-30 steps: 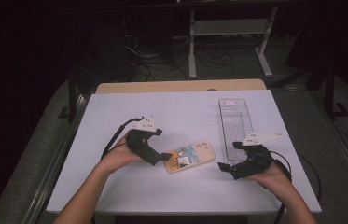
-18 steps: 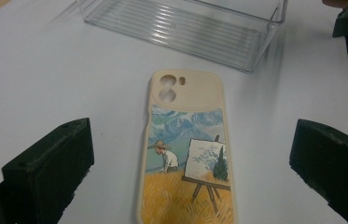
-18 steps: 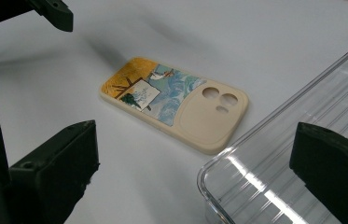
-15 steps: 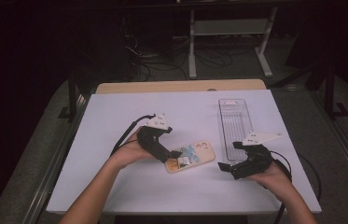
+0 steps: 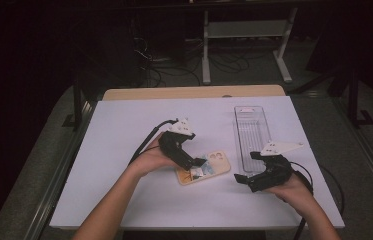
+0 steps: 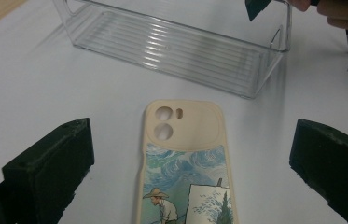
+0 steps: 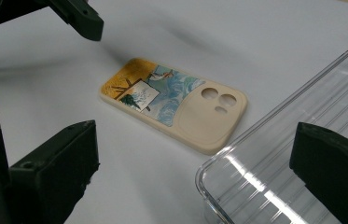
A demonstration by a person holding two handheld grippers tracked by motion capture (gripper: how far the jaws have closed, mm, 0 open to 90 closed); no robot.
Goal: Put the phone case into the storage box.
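A cream phone case (image 5: pixel 203 170) with a painted scene on its back lies flat on the white table (image 5: pixel 124 130), camera cutouts facing up, a little toward six o'clock from the table's middle. In the high view the left claw (image 5: pixel 196 163) hangs over the case's painted end, coming in from about ten o'clock, with the person's left hand (image 5: pixel 150 159) wrapped around its body and a black cable trailing off toward nine o'clock.

In the left gripper view the left claw's jaws stand wide apart, one on each side of the phone case (image 6: pixel 185 163), which runs between them toward twelve o'clock with its cutout end farthest away. Neither jaw touches the case; bare table shows on both sides.

A clear plastic tray (image 5: pixel 251 137) with a ribbed floor sits at about three o'clock from the case, its long side running toward twelve o'clock. In the left gripper view the tray (image 6: pixel 162 42) lies beyond the case's cutout end, near it but apart.

The right claw (image 5: pixel 240 178) rests low at roughly five o'clock from the case, by the near end of the tray, held in the person's right hand (image 5: pixel 294 187). In the right gripper view its jaws are spread wide and hold nothing; the phone case (image 7: pixel 174 105) lies ahead between them, and the tray's rounded corner (image 7: pixel 255 177) sits just beside the case, toward four o'clock.
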